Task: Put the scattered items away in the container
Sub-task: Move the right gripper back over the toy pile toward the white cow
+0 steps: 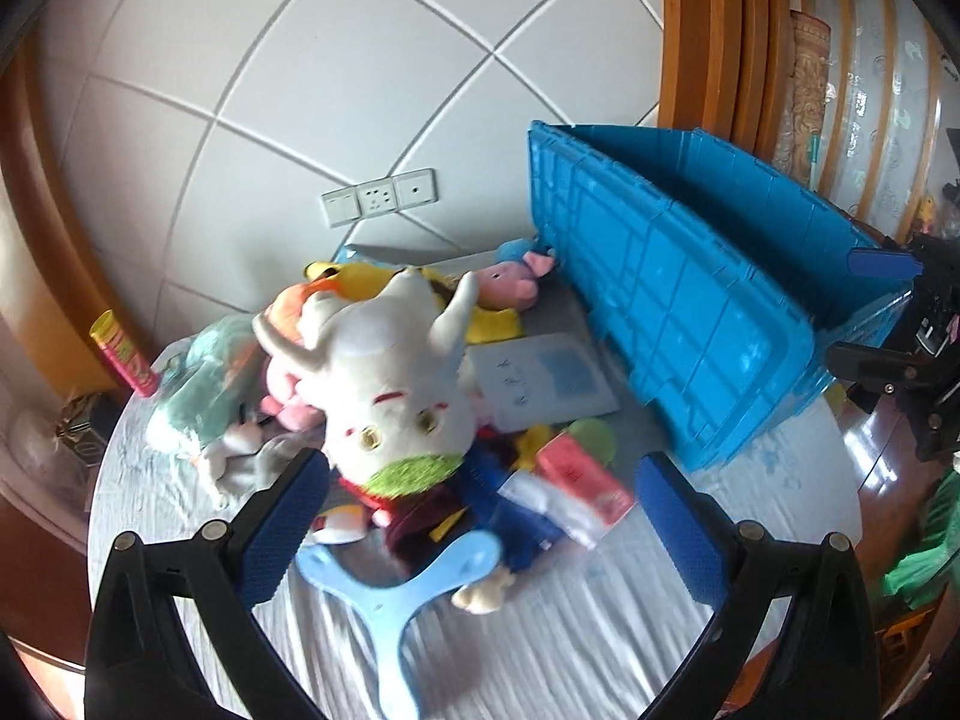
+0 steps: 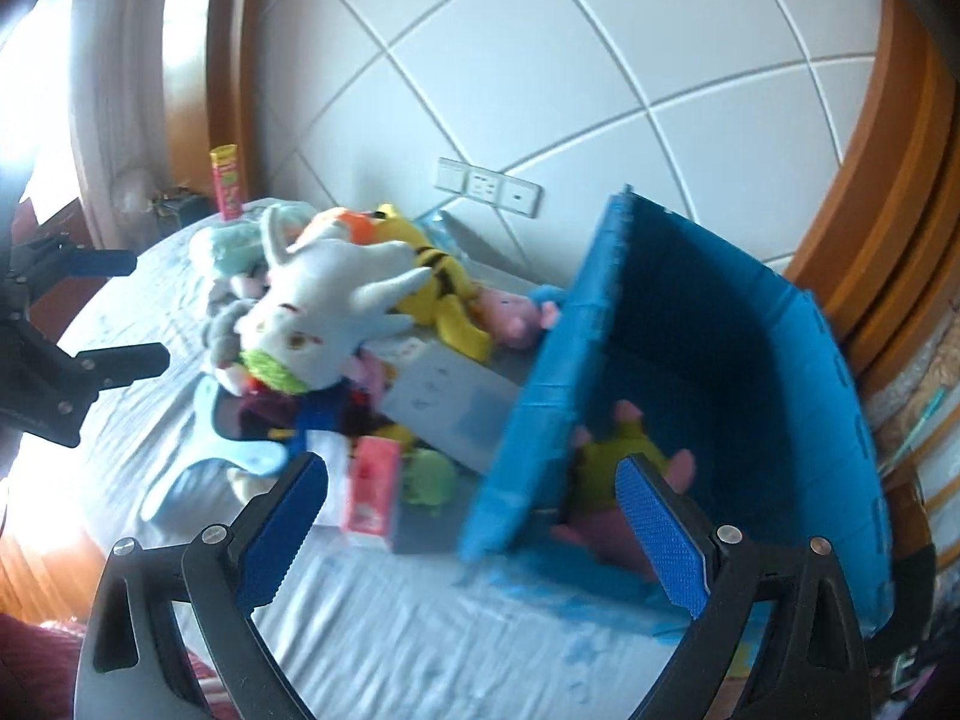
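While most toys lie heaped on the cloth-covered table (image 1: 600,630), barely begun: only one yellow-green and pink plush (image 2: 618,462) inside the blue plastic crate (image 2: 780,372). Left tool (image 1: 480,516) and right tool (image 2: 474,522) both spread wide, empty. White long-eared plush (image 1: 396,396) remaining atop the pile.

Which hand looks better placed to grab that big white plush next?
Probably left: the left hand-held gripper is open with the white plush just ahead, while the right hand-held gripper faces the blue crate.
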`<state>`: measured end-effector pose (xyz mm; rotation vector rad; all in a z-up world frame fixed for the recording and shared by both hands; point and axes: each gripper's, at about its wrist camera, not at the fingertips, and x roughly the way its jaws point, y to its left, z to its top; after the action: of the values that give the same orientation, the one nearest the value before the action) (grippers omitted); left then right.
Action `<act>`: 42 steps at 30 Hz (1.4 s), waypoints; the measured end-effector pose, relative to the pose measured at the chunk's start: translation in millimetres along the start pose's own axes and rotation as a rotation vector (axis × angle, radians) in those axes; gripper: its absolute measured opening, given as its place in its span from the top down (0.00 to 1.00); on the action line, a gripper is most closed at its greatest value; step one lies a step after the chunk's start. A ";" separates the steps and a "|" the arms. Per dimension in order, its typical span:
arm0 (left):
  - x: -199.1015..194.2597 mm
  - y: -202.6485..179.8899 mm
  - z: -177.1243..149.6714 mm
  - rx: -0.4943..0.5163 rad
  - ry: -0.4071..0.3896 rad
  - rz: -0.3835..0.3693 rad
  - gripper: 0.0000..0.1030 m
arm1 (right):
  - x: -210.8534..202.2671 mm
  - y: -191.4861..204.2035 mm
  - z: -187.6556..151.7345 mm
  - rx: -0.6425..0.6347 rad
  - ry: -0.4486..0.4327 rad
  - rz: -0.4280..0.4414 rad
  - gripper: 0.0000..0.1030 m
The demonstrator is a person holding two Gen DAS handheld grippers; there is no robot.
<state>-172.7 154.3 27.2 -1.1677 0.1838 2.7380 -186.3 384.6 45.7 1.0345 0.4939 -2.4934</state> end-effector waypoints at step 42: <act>71.1 158.7 -66.1 -0.246 0.155 0.043 0.00 | 128.5 83.6 11.0 0.050 0.187 0.208 0.01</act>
<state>-205.4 -5.8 -61.8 -1.4554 -0.1157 2.7674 -235.8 279.2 -54.5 1.2778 0.3592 -2.2491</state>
